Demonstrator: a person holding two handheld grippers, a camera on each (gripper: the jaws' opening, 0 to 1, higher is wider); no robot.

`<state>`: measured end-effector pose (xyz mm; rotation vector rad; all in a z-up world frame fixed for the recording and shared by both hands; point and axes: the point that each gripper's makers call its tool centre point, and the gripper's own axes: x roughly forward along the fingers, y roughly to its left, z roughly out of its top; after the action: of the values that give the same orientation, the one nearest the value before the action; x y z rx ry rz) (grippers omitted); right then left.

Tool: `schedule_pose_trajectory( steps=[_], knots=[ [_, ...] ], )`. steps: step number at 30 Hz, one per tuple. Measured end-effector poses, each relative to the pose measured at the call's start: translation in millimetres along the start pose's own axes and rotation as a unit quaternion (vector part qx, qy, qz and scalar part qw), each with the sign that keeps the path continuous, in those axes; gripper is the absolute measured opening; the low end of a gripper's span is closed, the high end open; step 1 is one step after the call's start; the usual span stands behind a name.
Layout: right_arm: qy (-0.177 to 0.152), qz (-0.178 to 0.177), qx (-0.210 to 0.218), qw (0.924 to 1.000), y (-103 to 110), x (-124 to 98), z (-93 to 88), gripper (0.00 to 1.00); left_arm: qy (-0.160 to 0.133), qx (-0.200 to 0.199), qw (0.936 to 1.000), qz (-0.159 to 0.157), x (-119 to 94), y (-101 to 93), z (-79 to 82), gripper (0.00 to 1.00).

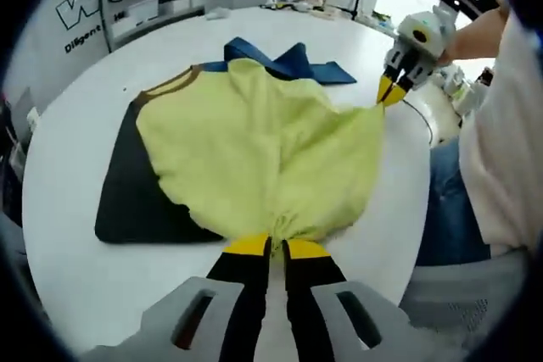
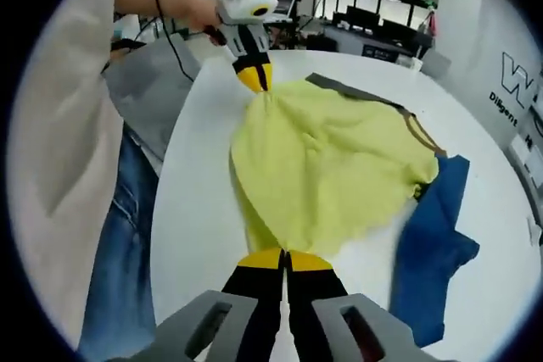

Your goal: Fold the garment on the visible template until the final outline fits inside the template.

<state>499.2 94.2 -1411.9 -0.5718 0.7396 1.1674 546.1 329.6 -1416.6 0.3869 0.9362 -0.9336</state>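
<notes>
Left gripper view: white table [image 1: 76,209] carries the dark template [image 1: 127,201] at nine o'clock, my yellow garment [image 1: 263,150] draped across it, a blue cloth [image 1: 293,64] at twelve; my left gripper [image 1: 277,246] and right gripper [image 2: 286,258] each clamp its hem

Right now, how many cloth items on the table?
2: yellow garment on the dark template, pinched by both grippers; blue cloth past its far edge. More may be hidden underneath.
</notes>
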Motion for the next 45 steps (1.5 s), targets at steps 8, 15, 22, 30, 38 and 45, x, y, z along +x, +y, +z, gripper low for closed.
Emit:
schedule_pose_trajectory(
  steps=[8, 15, 22, 30, 38, 45],
  knots=[
    [0.005, -0.007, 0.028, 0.9996, 8, -3, -14.4, 0.0, -0.001, -0.029, 0.9996, 0.006, -1, -10.2, -10.5, 0.19],
    [0.012, -0.001, 0.034, 0.9993, 17, -1, -18.6, 0.0, 0.028, 0.023, 0.9993, 0.008, 6, -35.2, -23.1, 0.39],
    [0.016, 0.024, 0.034, 0.999, 31, 1, -21.5, 0.0, 0.04, -0.026, 0.9978, 0.046, 14, -20.1, -31.1, 0.13],
    [0.013, 0.047, 0.036, 0.9982, 40, -3, -21.7, 0.0, 0.026, -0.08, 0.9963, 0.017, 14, -24.4, -36.5, 0.07],
    [0.011, 0.04, 0.032, 0.9986, 38, -10, -18.3, 0.0, 0.023, -0.128, 0.991, -0.03, -16, -27.6, -41.0, 0.07],
    [0.009, 0.044, 0.017, 0.9988, 45, -10, -12.6, 0.0, 0.018, -0.198, 0.9775, -0.071, -38, -30.6, -41.0, 0.07]
  ],
)
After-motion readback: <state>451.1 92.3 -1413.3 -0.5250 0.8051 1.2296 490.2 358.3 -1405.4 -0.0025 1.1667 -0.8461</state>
